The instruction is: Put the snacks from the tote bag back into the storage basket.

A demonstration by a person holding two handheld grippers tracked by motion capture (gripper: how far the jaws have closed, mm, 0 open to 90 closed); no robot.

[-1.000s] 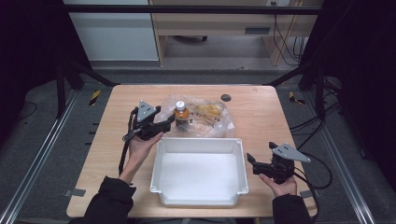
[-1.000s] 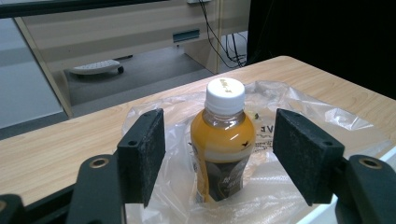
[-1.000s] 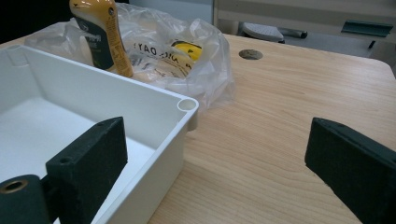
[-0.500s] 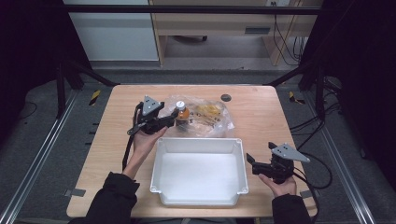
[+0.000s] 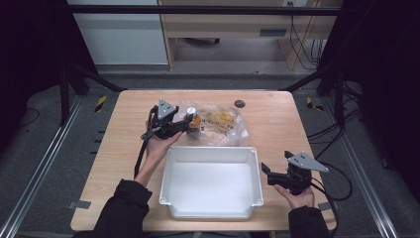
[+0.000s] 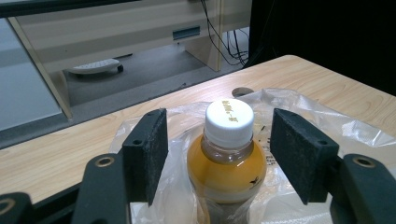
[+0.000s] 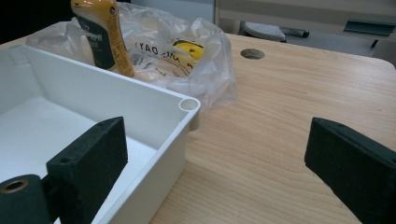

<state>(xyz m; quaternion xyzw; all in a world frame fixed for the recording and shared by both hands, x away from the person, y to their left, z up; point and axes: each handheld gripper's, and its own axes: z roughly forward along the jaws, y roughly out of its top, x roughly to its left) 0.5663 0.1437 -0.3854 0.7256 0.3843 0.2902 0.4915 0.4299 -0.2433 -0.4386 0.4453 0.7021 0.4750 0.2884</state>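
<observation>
An orange drink bottle (image 6: 227, 172) with a white cap stands upright against a clear plastic bag (image 6: 322, 116) that holds yellow packets. My left gripper (image 6: 223, 135) has its jaws on either side of the bottle's neck. They have just been closing, and a gap still shows on each side. From above, the left gripper (image 5: 184, 124) meets the bottle (image 5: 193, 119) from the left, behind the white tub (image 5: 210, 151). My right gripper (image 5: 266, 171) rests open beside the tub's right wall. Its own view (image 7: 219, 154) shows the tub corner (image 7: 189, 105), the bottle (image 7: 100, 32) and the bag (image 7: 201, 60).
A round dark hole (image 5: 239, 103) sits in the tabletop behind the bag. Bare wood lies right of the tub and along the table's left side. A wooden desk and cables stand on the floor beyond the far edge.
My left gripper has moved right, so its jaws now stand around the bottle, and they have narrowed. The right hand has stayed in place.
</observation>
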